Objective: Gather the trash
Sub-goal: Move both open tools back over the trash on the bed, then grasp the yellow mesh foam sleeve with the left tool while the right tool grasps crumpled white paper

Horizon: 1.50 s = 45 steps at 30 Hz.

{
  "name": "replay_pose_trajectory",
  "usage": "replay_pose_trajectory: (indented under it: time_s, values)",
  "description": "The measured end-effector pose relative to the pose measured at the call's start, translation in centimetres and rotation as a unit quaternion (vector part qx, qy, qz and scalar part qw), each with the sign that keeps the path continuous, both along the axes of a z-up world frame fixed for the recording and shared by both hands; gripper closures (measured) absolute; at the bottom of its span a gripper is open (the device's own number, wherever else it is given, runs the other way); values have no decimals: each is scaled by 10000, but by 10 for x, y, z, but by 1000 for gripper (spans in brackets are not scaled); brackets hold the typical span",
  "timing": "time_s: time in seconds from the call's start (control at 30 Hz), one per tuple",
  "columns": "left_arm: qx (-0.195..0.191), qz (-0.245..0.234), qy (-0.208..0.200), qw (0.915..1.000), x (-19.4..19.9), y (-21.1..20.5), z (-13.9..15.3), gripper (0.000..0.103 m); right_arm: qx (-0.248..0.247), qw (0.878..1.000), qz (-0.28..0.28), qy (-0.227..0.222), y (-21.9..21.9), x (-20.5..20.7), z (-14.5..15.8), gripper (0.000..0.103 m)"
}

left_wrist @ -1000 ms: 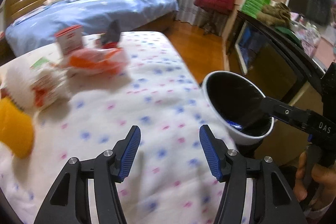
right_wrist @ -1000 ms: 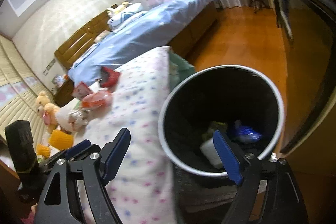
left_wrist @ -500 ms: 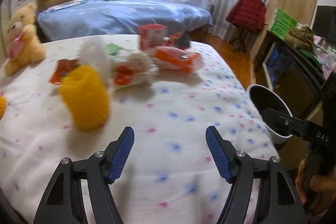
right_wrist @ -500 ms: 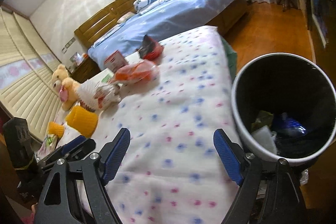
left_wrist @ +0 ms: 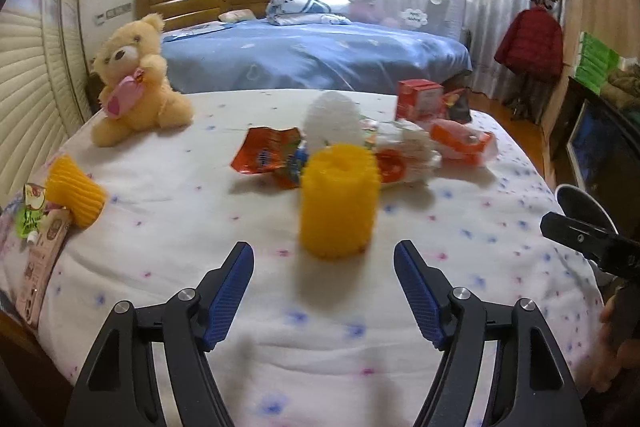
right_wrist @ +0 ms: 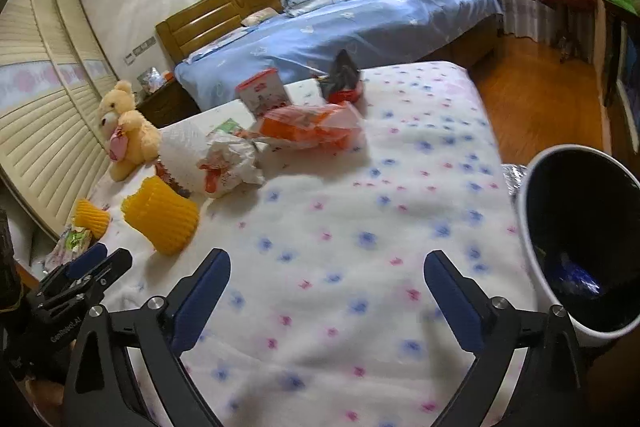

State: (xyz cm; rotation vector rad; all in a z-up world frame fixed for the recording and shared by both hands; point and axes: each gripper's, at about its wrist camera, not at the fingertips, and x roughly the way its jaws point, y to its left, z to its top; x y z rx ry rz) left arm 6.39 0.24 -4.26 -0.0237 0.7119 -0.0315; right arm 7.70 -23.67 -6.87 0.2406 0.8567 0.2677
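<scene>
Trash lies on the flowered white blanket [left_wrist: 168, 211]: a yellow foam net sleeve [left_wrist: 338, 201] stands just ahead of my open, empty left gripper [left_wrist: 323, 291]. Behind it lie a red snack wrapper [left_wrist: 266, 155], a crumpled white wrapper [left_wrist: 404, 155], an orange packet [left_wrist: 460, 143] and a red carton [left_wrist: 420, 99]. My right gripper [right_wrist: 326, 295] is open and empty above the blanket, with the white bin [right_wrist: 580, 247] at its right holding some trash. The sleeve [right_wrist: 162, 213], white wrapper [right_wrist: 230, 163] and orange packet [right_wrist: 312, 127] also show there.
A teddy bear [left_wrist: 134, 95] sits at the far left of the blanket. A second yellow sleeve [left_wrist: 74, 191] and packets [left_wrist: 36, 239] lie at the left edge. A blue bed [left_wrist: 312, 55] stands behind, wooden floor [right_wrist: 532, 99] and a dark cabinet [left_wrist: 600, 147] to the right.
Both grippers have swung left, away from the bin and toward the trash. The yellow sleeve now stands centred just ahead of the left gripper. Both stay open and empty.
</scene>
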Motion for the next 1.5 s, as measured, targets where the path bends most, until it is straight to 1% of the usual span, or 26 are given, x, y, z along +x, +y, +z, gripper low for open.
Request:
replay_pose_trajectory:
  time_s: [0.1, 0.17, 0.23, 0.37, 0.47, 0.5, 0.53, 0.6, 0.7, 0.77, 0.8, 0.83, 0.87, 0.9, 0.93, 0.97, 1.03, 1.1, 1.23, 1.3, 1.5]
  values:
    - [-151, 59, 136, 9998, 4, 9, -5, 31, 196, 9997, 94, 73, 8, 9, -4, 5]
    - [-217, 63, 240, 9995, 10, 12, -10, 31, 290, 9996, 23, -21, 13, 16, -6, 5]
    - [-247, 42, 388, 9989, 15, 16, -14, 31, 358, 9993, 73, 22, 19, 24, -9, 5]
    - [-411, -123, 564, 9975, 27, 19, -19, 31, 337, 9989, 310, 94, 34, 43, -14, 7]
    - [-473, -205, 595, 9969, 36, 19, -22, 31, 264, 9984, 465, 172, 47, 55, -17, 18]
    - [-504, -216, 580, 9968, 39, 19, -22, 31, 263, 9980, 549, 172, 52, 60, -18, 26]
    - [-525, -231, 566, 9967, 42, 19, -22, 31, 261, 9977, 596, 176, 56, 64, -19, 32]
    - [-541, -265, 522, 9968, 45, 17, -22, 32, 317, 9972, 645, 225, 62, 74, -22, 35]
    - [-558, -374, 488, 9965, 53, 15, -24, 33, 530, 9953, 764, 280, 69, 86, -26, 38]
    - [-539, -422, 452, 9966, 57, 13, -27, 40, 518, 9948, 835, 277, 73, 91, -27, 38]
    - [-538, -462, 486, 9963, 60, 13, -29, 50, 501, 9946, 869, 276, 76, 95, -27, 38]
    - [-568, -495, 533, 9957, 63, 13, -32, 63, 487, 9944, 895, 286, 78, 97, -28, 39]
    - [-668, -564, 591, 9944, 66, 14, -35, 70, 466, 9942, 918, 304, 81, 100, -29, 41]
    - [-707, -584, 612, 9939, 67, 14, -36, 74, 440, 9940, 945, 332, 83, 103, -31, 48]
    - [-728, -589, 595, 9938, 67, 14, -36, 76, 421, 9937, 969, 372, 84, 105, -33, 58]
    - [-755, -600, 569, 9937, 66, 14, -35, 78, 423, 9934, 985, 405, 85, 107, -34, 62]
    - [-798, -616, 526, 9935, 66, 16, -35, 80, 429, 9933, 987, 426, 84, 108, -35, 73]
    - [-802, -594, 491, 9938, 64, 16, -34, 81, 435, 9931, 1023, 384, 83, 103, -33, 80]
    - [-749, -588, 420, 9946, 60, 13, -32, 82, 302, 9933, 1079, 272, 82, 91, -27, 85]
    - [-751, -603, 391, 9946, 58, 11, -30, 83, 235, 9937, 1074, 228, 79, 81, -24, 86]
    - [-713, -719, 363, 9942, 50, 0, -26, 83, 348, 9954, 863, 240, 56, 55, -18, 86]
